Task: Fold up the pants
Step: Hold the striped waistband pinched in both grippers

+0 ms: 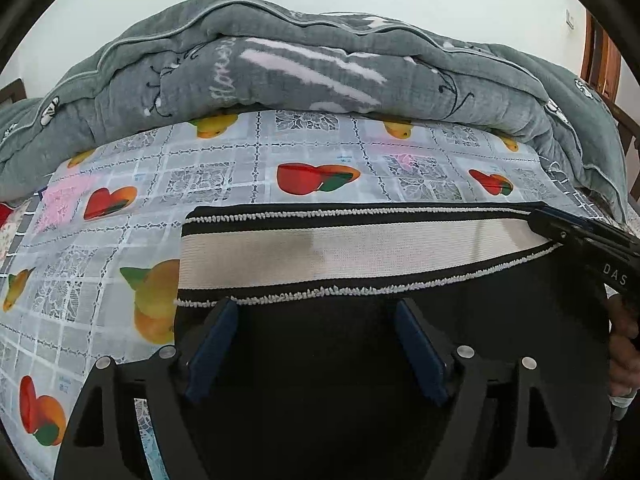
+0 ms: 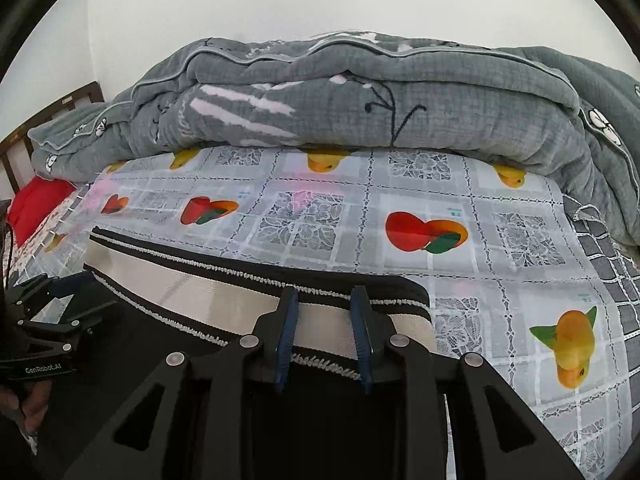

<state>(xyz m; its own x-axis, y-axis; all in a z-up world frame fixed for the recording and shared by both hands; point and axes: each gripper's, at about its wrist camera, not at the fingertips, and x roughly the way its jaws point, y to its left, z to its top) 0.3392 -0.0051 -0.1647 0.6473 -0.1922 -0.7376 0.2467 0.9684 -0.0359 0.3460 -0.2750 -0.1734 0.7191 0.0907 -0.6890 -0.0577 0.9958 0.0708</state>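
Black pants (image 1: 320, 360) with a wide white-and-black striped waistband (image 1: 340, 252) lie on a fruit-print sheet (image 1: 120, 160). My left gripper (image 1: 316, 308) is open, its blue pads (image 1: 216, 344) over the black fabric just below the waistband, near its left end. In the right wrist view my right gripper (image 2: 325, 296) is open with a narrower gap, its fingers (image 2: 288, 328) over the waistband (image 2: 200, 296) near its right end. The right gripper also shows at the right edge of the left wrist view (image 1: 560, 228), the left gripper at the left edge of the right wrist view (image 2: 60, 292).
A bulky grey quilt (image 1: 320, 60) is piled at the far side of the bed, also in the right wrist view (image 2: 360, 96). A red cloth (image 2: 32, 208) and a dark wooden frame (image 2: 48, 116) lie at the far left. White wall behind.
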